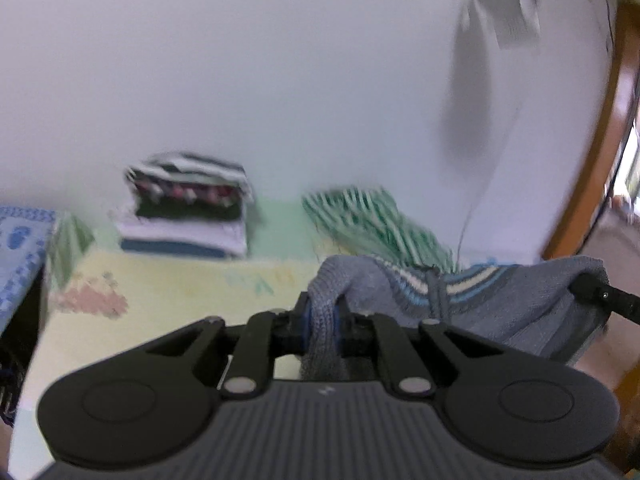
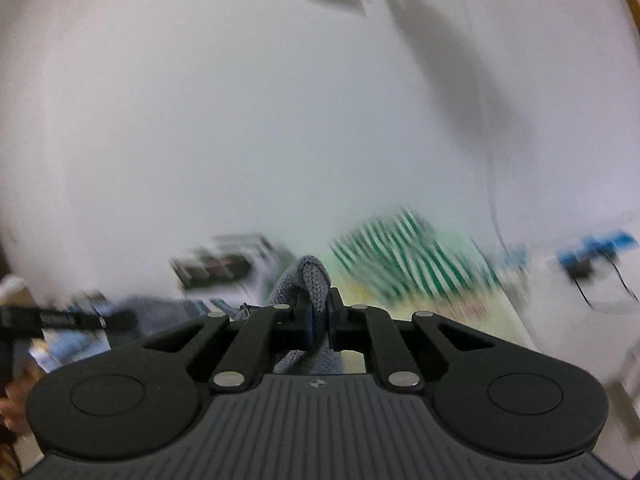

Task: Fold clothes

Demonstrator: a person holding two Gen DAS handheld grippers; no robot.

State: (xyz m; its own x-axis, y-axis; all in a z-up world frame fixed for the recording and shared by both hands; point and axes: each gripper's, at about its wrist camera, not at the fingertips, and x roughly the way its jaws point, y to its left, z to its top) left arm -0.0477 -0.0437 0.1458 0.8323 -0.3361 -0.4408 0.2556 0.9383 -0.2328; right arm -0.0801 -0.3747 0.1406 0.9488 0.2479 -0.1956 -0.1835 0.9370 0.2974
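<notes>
A grey knitted sweater [image 1: 500,300] with blue and cream stripes hangs lifted above the bed, stretched between both grippers. My left gripper [image 1: 322,320] is shut on a bunched edge of the knit. At the right of the left wrist view, a black finger of the other gripper [image 1: 604,296] pokes into the same sweater. In the blurred right wrist view, my right gripper [image 2: 318,316] is shut on another fold of the grey sweater [image 2: 312,276]. The left gripper's finger [image 2: 64,320] shows at the left there.
A stack of folded clothes [image 1: 184,208] sits against the white wall on the pale yellow bedsheet [image 1: 180,280]. A green-and-white striped garment [image 1: 376,224] lies crumpled beside it. A blue patterned cloth [image 1: 20,240] is at the left, a wooden frame [image 1: 616,128] at the right.
</notes>
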